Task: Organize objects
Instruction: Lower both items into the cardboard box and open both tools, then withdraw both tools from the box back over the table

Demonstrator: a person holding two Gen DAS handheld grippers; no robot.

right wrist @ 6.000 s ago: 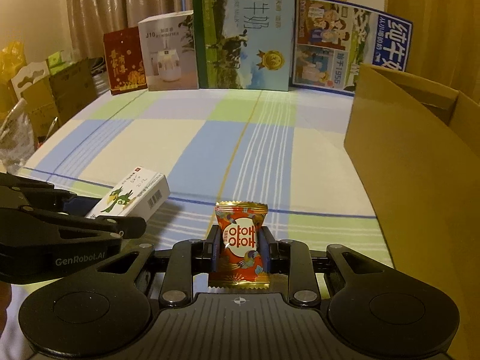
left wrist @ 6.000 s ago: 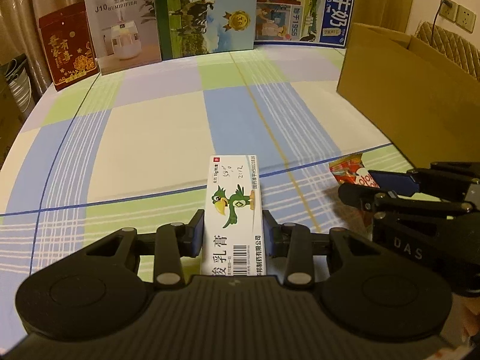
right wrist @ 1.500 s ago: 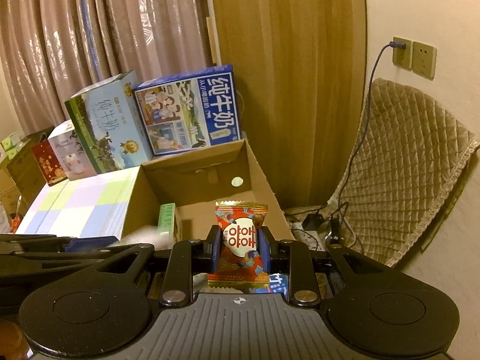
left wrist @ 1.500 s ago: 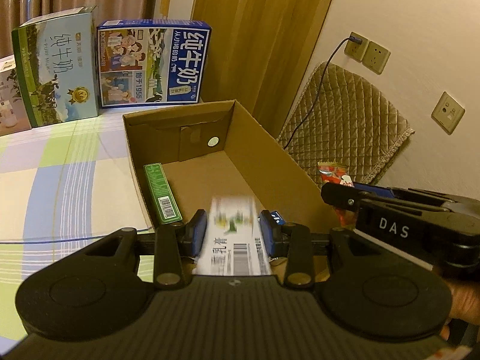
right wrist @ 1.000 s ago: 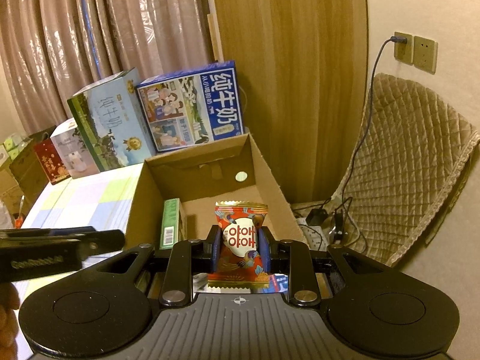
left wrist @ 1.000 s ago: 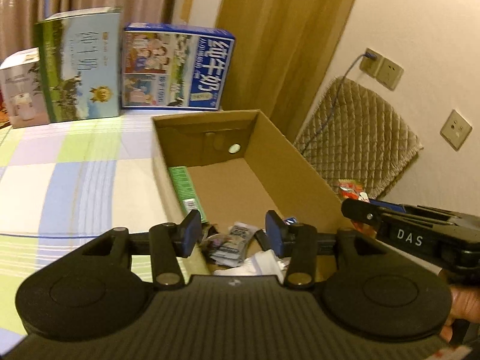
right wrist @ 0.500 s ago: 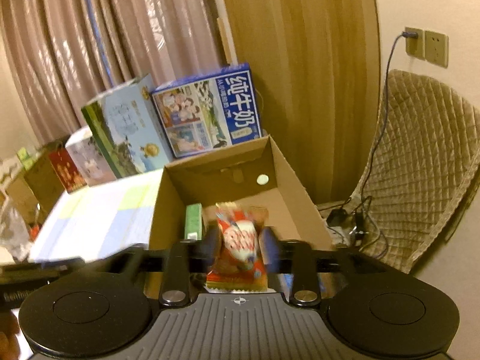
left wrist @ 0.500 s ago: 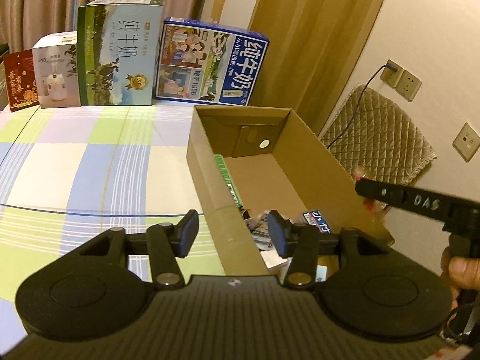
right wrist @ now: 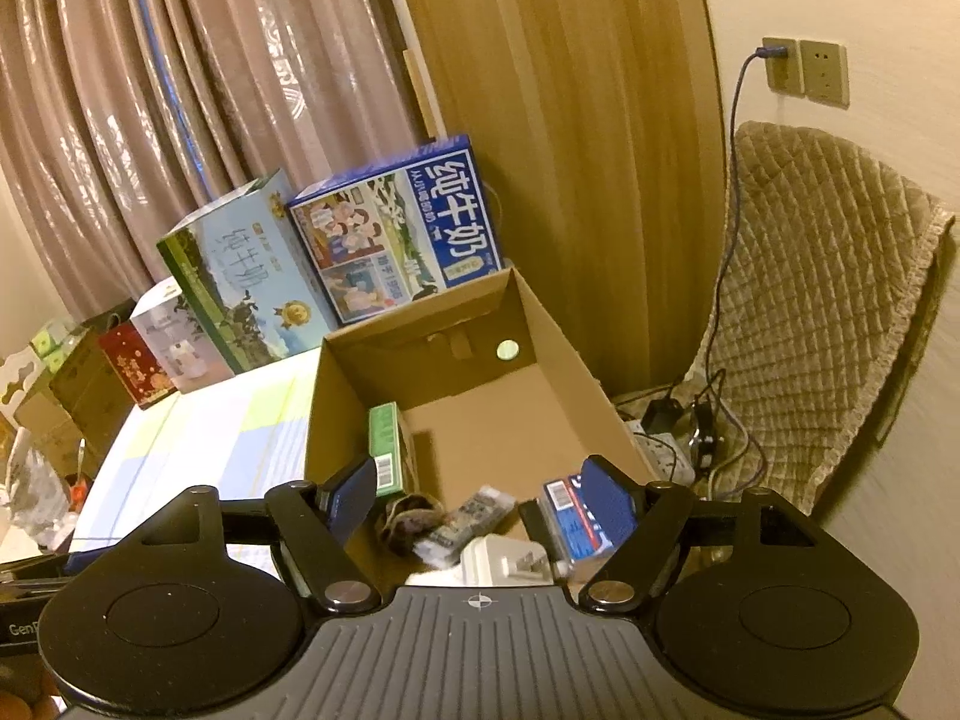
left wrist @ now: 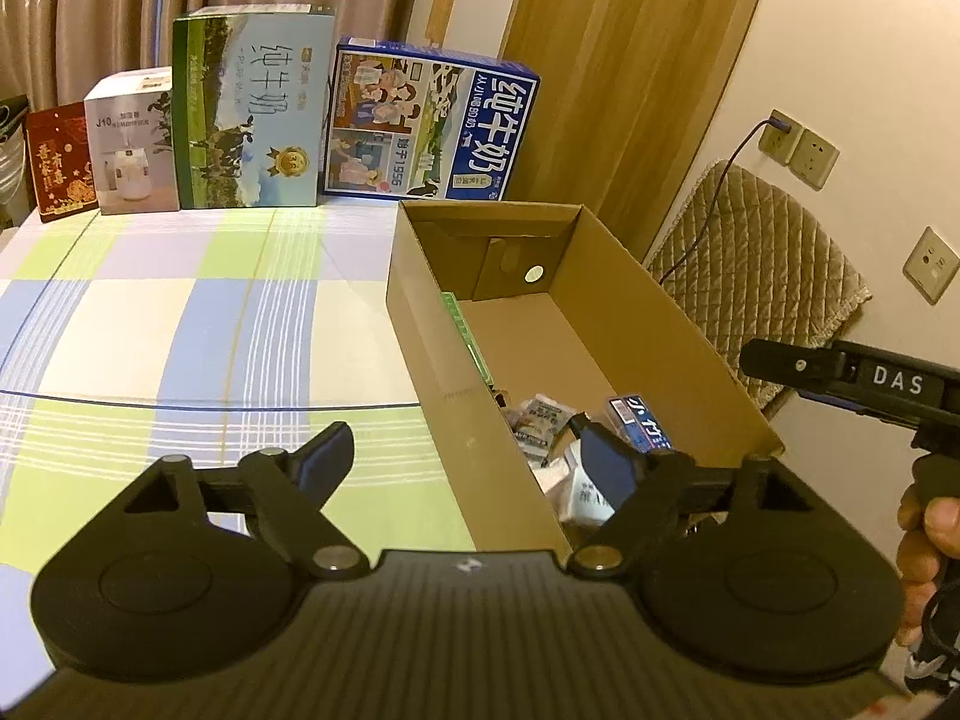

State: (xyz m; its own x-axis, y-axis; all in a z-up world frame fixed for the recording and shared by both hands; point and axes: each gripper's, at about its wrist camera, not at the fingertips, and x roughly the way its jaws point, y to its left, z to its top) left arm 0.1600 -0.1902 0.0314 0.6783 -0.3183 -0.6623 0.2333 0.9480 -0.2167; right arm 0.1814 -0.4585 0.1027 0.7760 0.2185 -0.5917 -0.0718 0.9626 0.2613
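Right now both my tools are empty: the left gripper (left wrist: 465,450) has its fingers spread wide, and the right gripper (right wrist: 480,489) is equally splayed above the cardboard box (right wrist: 576,360). Small packets (right wrist: 468,519) sit heaped at the box's near end, lower centre of frame. The green carton (right wrist: 384,447) lies against the box's left wall, long axis pointing toward the far end. I'd judge the open fingers could snag the wall and drag the box.

Open cardboard box (right wrist: 558,354) on checked cloth, small packets (right wrist: 474,513) heaped at near end
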